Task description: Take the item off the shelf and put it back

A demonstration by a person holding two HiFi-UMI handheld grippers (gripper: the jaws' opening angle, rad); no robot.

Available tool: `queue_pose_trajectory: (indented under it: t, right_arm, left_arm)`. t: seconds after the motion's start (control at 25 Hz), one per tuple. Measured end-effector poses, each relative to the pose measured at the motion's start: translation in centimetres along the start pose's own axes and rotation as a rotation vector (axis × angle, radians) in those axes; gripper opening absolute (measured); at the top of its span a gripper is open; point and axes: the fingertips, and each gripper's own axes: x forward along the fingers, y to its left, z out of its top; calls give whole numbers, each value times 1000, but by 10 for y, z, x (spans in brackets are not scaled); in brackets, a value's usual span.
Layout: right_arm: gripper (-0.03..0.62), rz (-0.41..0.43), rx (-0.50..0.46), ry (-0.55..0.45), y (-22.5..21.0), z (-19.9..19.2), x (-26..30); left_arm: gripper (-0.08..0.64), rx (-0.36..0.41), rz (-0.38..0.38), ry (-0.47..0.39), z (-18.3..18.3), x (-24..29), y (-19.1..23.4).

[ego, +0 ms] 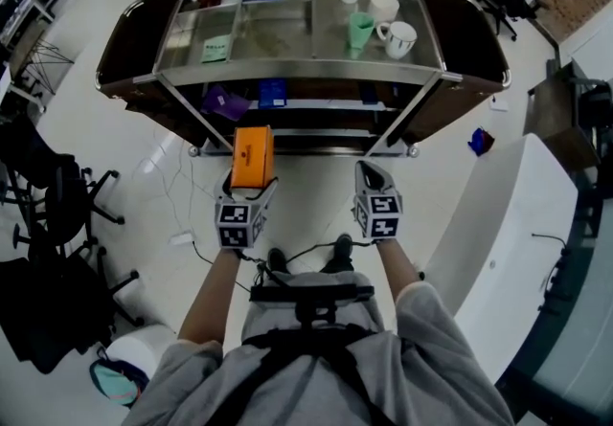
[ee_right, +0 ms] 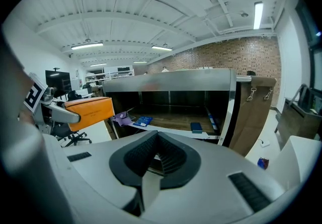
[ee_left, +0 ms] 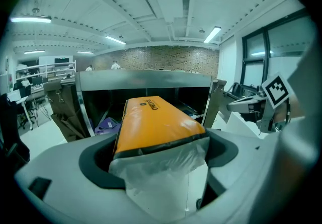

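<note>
An orange box-shaped package (ego: 253,156) with a clear plastic end is held in my left gripper (ego: 251,183), whose jaws are shut on its near end. It hangs in front of the metal shelf cart (ego: 306,75), level with the cart's lower shelf and short of it. In the left gripper view the package (ee_left: 156,122) fills the space between the jaws of the left gripper (ee_left: 161,167). My right gripper (ego: 370,169) hovers to the right with its jaws together and nothing in them. In the right gripper view the right gripper (ee_right: 157,165) faces the open shelf, and the package (ee_right: 88,109) shows at the left.
The lower shelf holds a purple pack (ego: 226,104) and a blue box (ego: 273,92). Cups, a green one (ego: 360,30) and a white mug (ego: 397,37), stand on the glass top. A white table (ego: 517,223) lies right, office chairs (ego: 57,194) left, a blue object (ego: 480,141) on the floor.
</note>
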Motion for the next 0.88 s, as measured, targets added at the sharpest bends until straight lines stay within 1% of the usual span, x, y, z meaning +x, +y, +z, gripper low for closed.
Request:
queue_pose_trajectory:
  t: [0.36, 0.56, 0.72, 0.88]
  right_arm:
    - [9, 44, 1, -1, 3, 14, 26]
    - [9, 68, 0, 8, -1, 16, 46]
    - [9, 78, -1, 18, -8, 13, 67]
    - [9, 84, -19, 19, -16, 11, 92]
  left_arm:
    - [462, 65, -46, -6, 25, 72, -28]
    - [462, 81, -66, -2, 32, 117, -42]
    - [462, 98, -67, -2, 34, 155, -49]
    - [462, 99, -63, -9, 36, 194, -50]
